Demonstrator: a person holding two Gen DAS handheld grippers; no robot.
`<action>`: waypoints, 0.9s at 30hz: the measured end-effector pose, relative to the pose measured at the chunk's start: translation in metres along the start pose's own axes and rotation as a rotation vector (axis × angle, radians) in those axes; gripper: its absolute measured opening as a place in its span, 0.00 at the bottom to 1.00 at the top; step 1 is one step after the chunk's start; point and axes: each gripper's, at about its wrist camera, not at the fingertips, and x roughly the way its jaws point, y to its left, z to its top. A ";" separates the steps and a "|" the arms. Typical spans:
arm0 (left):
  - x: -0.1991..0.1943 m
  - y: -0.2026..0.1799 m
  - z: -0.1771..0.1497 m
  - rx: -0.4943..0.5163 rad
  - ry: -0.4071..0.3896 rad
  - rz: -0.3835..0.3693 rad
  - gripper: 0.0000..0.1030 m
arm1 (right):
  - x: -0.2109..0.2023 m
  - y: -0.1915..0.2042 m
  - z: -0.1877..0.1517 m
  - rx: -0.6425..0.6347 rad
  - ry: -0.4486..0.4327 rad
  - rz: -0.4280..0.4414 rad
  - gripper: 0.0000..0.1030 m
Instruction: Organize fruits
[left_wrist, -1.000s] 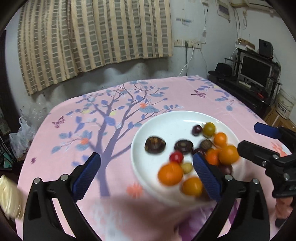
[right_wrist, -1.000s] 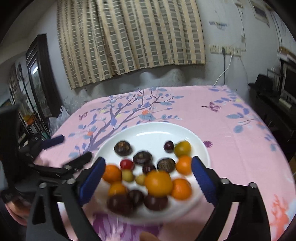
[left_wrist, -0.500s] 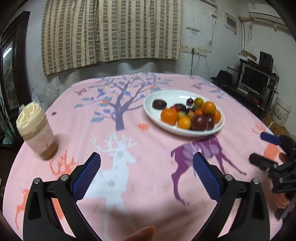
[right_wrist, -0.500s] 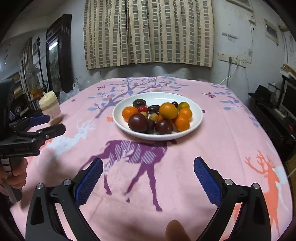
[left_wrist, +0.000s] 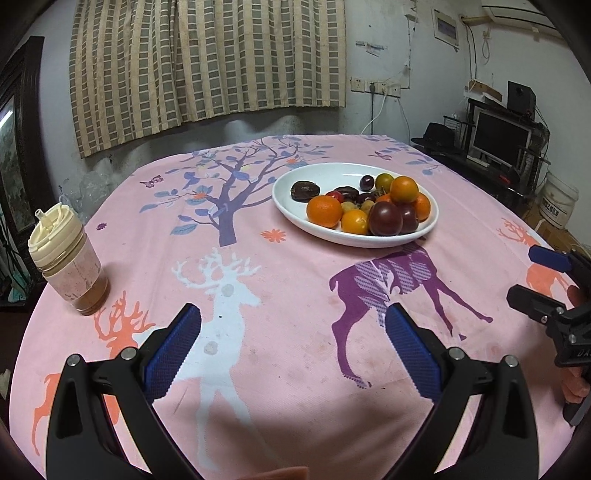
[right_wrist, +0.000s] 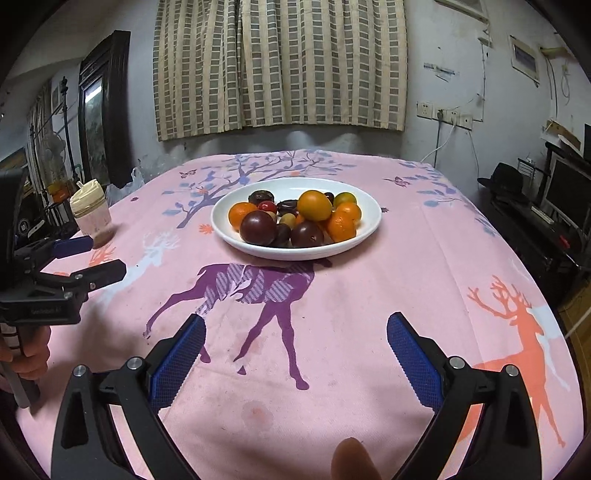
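A white oval plate (left_wrist: 288, 184) (right_wrist: 369, 221) sits mid-table, heaped with fruit: oranges (left_wrist: 324, 211) (right_wrist: 314, 205), dark plums (left_wrist: 385, 218) (right_wrist: 258, 228), a red cherry tomato (right_wrist: 265, 206) and smaller dark and yellow pieces. My left gripper (left_wrist: 293, 326) hovers open over the near tablecloth, well short of the plate, nothing between its blue pads. My right gripper (right_wrist: 295, 336) is open too, also near the front edge, plate straight ahead. Each gripper shows in the other's view: right gripper (left_wrist: 539, 277), left gripper (right_wrist: 79, 258).
A lidded cup (left_wrist: 68, 260) (right_wrist: 92, 218) with a pinkish drink stands at the table's left side. The pink printed tablecloth (left_wrist: 295, 288) covers the round table. A TV stand and monitor (left_wrist: 500, 138) stand right of the table, a curtain behind.
Both grippers pulled back from right above the plate toward the near table edge; the plate now lies farther ahead. Both stayed open and empty. The cup came into view.
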 end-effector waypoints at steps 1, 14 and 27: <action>0.000 -0.001 0.000 0.007 -0.002 0.001 0.95 | 0.000 0.001 0.000 -0.006 0.003 -0.001 0.96; -0.001 -0.004 -0.001 0.015 -0.003 -0.005 0.95 | 0.002 0.003 0.000 -0.010 0.012 -0.002 0.96; -0.001 -0.007 -0.006 0.020 -0.006 0.001 0.95 | 0.003 0.003 -0.001 -0.009 0.015 -0.005 0.96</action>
